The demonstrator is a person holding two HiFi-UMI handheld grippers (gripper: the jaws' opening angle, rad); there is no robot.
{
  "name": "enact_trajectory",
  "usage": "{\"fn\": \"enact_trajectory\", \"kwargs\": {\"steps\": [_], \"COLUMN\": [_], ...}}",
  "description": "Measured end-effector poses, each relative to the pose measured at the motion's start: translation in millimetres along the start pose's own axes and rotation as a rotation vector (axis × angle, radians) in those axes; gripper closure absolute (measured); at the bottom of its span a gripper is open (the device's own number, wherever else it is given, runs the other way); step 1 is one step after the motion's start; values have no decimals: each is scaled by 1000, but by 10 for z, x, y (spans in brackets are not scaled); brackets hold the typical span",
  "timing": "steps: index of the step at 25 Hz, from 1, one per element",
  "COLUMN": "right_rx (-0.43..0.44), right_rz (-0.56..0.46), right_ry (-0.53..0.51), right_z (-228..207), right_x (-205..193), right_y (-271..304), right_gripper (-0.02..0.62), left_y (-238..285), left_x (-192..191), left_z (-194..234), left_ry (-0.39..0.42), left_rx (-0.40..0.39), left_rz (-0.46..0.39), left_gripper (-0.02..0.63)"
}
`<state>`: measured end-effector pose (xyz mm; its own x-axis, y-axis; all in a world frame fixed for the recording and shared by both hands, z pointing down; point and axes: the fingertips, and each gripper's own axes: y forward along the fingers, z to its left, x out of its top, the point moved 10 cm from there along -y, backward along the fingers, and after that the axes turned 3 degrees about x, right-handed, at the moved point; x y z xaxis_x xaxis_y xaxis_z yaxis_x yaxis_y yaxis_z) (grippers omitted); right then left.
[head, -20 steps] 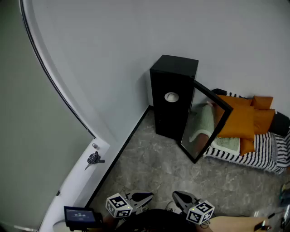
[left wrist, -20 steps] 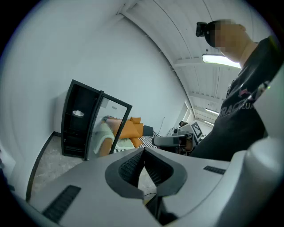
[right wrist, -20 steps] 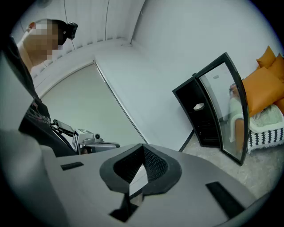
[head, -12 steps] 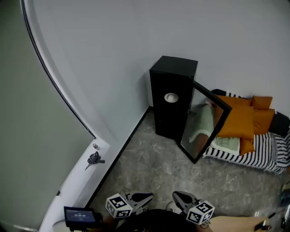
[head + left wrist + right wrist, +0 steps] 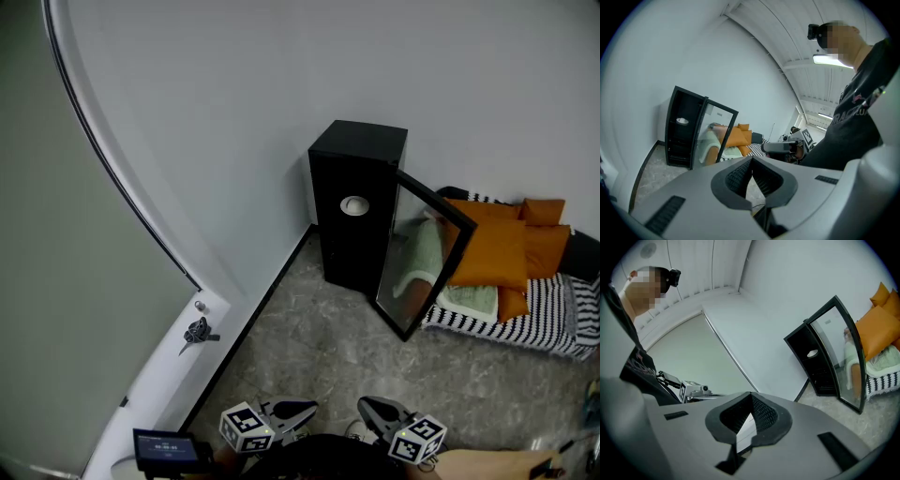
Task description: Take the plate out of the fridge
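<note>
A small black fridge [image 5: 356, 202] stands against the white wall, far across the floor. Its glass door [image 5: 422, 262] hangs open to the right. A white plate [image 5: 354, 204] lies on an upper shelf inside, also seen as the plate [image 5: 682, 121] in the left gripper view and the plate [image 5: 812, 353] in the right gripper view. My left gripper [image 5: 300, 410] and right gripper [image 5: 370, 410] sit side by side at the bottom edge of the head view, far from the fridge. Both are shut with nothing between their jaws, the left gripper [image 5: 751, 159] and right gripper [image 5: 751, 394] showing tips that meet.
Orange cushions [image 5: 506, 248] and a striped blanket [image 5: 553, 319] lie on a low couch right of the fridge door. A bunch of keys [image 5: 195, 330] rests on a white ledge at the left. A small screen device [image 5: 164, 445] sits near my left gripper. Grey stone floor [image 5: 319, 347] stretches between.
The fridge sits a touch lower in the head view. Both grippers stay in the same place, still shut.
</note>
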<state>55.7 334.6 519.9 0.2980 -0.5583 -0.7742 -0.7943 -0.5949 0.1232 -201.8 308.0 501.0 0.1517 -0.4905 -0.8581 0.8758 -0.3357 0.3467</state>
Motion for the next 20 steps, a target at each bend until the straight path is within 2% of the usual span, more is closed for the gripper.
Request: {"fn": "enact_trajectory", "kwargs": {"steps": [6, 20], "right_rx": [14, 58], "right_rz": [6, 34], "right_ry": [13, 34], "right_z": [-72, -602], "right_x": [27, 241], "right_y": [-121, -431], "right_gripper": [588, 588], "left_y": [109, 684], "left_x": [33, 159], "left_z": [-98, -161], "left_ry": [-1, -1], "left_rx": [9, 54], "left_rz": [8, 10], "left_gripper": [601, 601]}}
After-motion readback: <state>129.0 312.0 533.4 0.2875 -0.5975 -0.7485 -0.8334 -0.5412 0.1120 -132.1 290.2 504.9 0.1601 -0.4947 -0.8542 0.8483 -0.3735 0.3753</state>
